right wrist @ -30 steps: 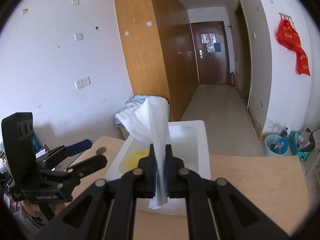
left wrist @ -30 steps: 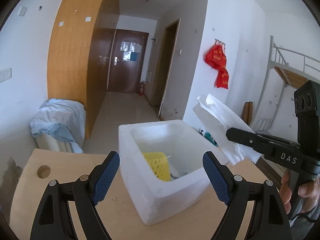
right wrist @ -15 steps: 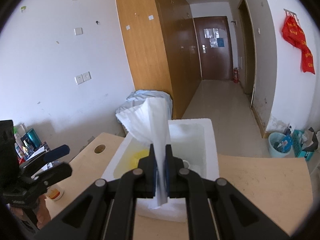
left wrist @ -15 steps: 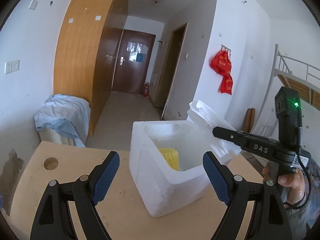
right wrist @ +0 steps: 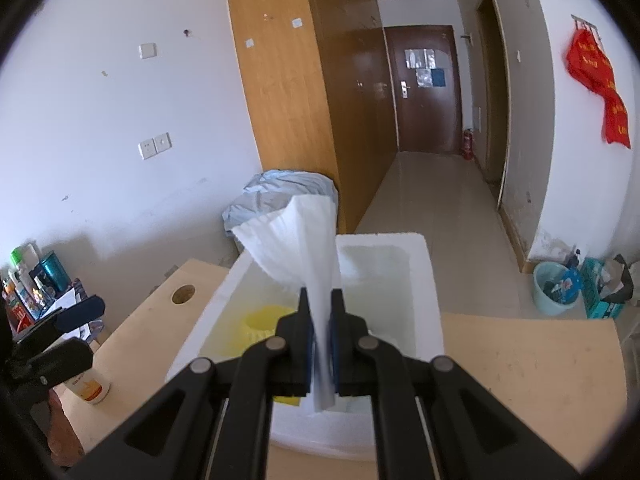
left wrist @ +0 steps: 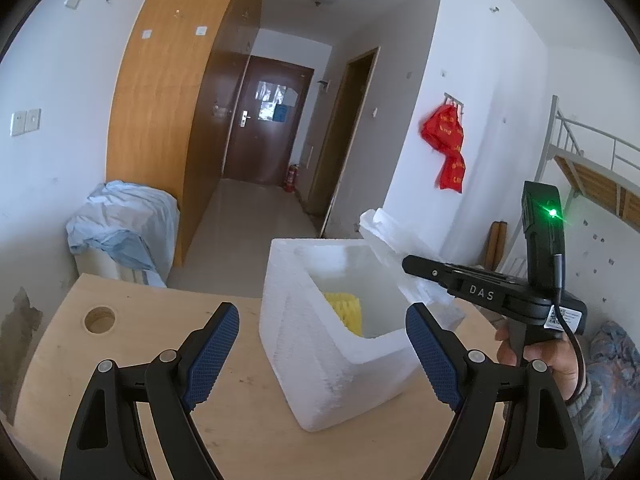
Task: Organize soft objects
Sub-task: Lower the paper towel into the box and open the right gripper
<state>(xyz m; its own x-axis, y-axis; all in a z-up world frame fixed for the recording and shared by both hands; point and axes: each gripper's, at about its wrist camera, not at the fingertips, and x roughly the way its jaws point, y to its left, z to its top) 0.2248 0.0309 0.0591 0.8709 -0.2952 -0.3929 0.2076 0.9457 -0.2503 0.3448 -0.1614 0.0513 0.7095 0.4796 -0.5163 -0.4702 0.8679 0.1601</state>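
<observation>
Compared with a second ago, the left tongs point(left wrist: 322, 350) are seen farther back from the foam box point(left wrist: 320, 360), and the right tongs point(right wrist: 318, 334) with their tissue are lower, closer over the box opening. One white foam box is counted, standing on the light wooden surface point(left wrist: 100, 360). One yellow ribbed soft object point(left wrist: 344, 310) lies inside it, against the left inner wall as seen from the left wrist view. One white tissue point(right wrist: 304, 240) is pinched between the closed right tongs, its fanned upper part standing above the fingers and its lower end hanging over the near rim of the box. The left tongs are spread wide with nothing between the two blue pads point(left wrist: 214, 350). One round hole point(left wrist: 99, 319) is cut in the surface near its left corner. The letters "DAS" are read in white on the side of the right tool point(left wrist: 486, 294), and one green light point(left wrist: 553, 213) is lit on its upright module. A small white label with a code is seen near its cable, too small to be read. One white and orange bottle point(right wrist: 89, 386) stands on the surface edge in the right wrist view; its print is not legible. Two red bags with yellow characters point(left wrist: 448, 146) hang on the wall, the writing unreadable.
</observation>
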